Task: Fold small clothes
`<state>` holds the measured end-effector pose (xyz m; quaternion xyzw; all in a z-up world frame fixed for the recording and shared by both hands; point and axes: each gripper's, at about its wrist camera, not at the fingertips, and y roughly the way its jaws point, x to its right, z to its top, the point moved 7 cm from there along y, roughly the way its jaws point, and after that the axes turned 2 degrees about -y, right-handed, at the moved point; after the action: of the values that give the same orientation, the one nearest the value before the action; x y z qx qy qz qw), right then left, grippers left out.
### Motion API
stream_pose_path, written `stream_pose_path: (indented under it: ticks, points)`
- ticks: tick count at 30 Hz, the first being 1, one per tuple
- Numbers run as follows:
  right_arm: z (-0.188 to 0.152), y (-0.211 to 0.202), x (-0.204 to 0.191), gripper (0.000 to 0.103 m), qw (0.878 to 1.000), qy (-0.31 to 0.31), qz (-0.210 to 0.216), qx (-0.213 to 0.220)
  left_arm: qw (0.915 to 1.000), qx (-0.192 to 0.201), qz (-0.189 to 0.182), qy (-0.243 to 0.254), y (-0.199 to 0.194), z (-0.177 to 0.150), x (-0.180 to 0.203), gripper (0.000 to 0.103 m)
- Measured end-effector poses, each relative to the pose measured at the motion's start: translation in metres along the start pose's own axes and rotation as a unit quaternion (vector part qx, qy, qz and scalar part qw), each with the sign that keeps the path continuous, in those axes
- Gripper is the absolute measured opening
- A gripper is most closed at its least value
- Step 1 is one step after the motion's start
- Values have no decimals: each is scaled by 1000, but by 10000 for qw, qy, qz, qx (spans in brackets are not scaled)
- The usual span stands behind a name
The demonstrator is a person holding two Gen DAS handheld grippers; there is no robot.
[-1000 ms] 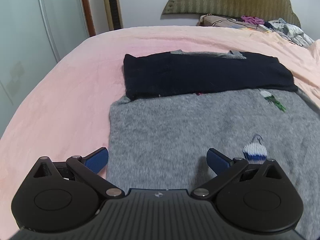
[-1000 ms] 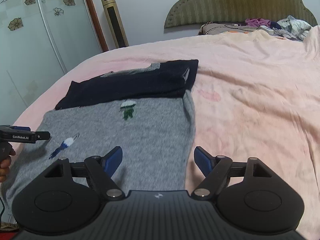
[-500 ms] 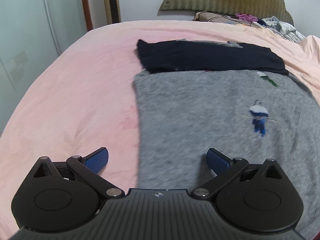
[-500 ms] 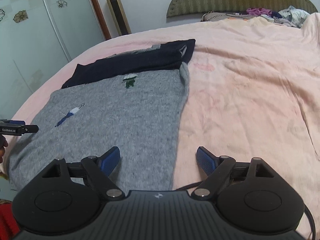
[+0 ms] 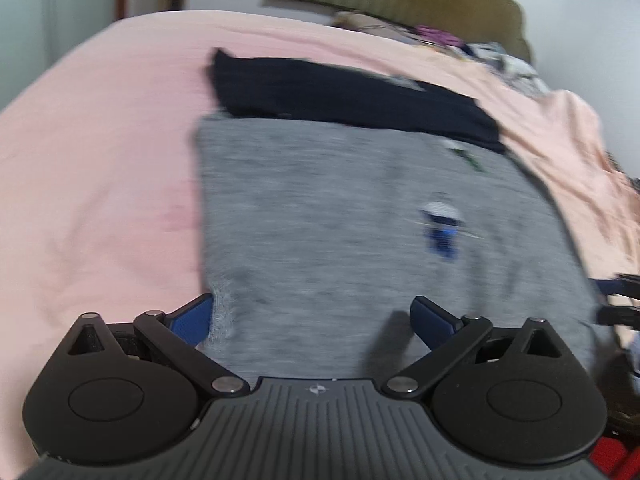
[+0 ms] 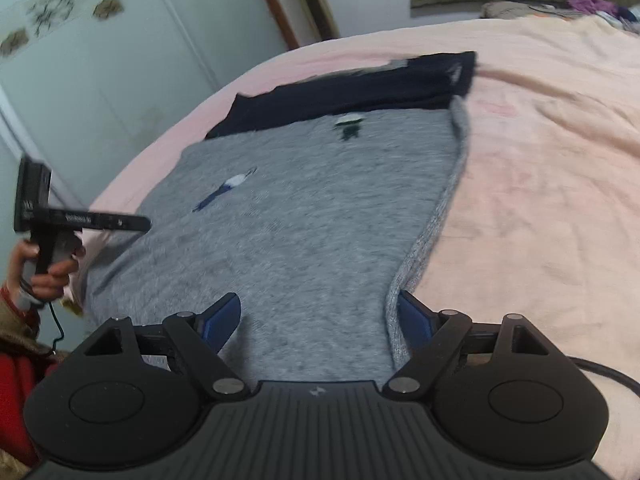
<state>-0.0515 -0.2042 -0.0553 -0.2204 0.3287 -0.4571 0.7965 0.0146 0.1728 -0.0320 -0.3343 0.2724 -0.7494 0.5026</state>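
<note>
Where sweater [image 5: 340, 220] hem ends, pink bedspread [image 5: 100, 160]

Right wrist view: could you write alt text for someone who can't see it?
A grey knitted sweater lies flat on a pink bedspread, its near right corner between the open blue fingers of the right hand-held gripper. A dark navy folded garment lies across its far end. At far left, a hand holds the left hand-held gripper.
</note>
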Motion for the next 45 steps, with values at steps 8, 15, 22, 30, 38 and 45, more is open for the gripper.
stream_pose_path:
  ticks: [8, 15, 22, 30, 38, 45]
  points:
    - [11, 8, 14, 11, 9997, 150, -199, -12, 9996, -130, 57, 256, 12, 10, 23, 12]
    - [35, -8, 9, 8, 9982, 300, -93, 504, 9990, 322, -200, 242, -19, 38, 40, 10]
    - [94, 7, 18, 8, 9939, 20, -603, 924, 9961, 795, 328, 182, 0, 100, 43, 10]
    - [126, 60, 67, 9, 9872, 408, -1323, 791, 9938, 547, 960, 123, 65, 127, 21, 22]
    - [90, 45, 72, 74, 9885, 809, -1084, 681, 9898, 765, 1187, 171, 35, 102, 0, 88]
    - [38, 4, 58, 76, 9954, 294, -894, 197, 9961, 443, 765, -57, 7, 54, -19, 86]
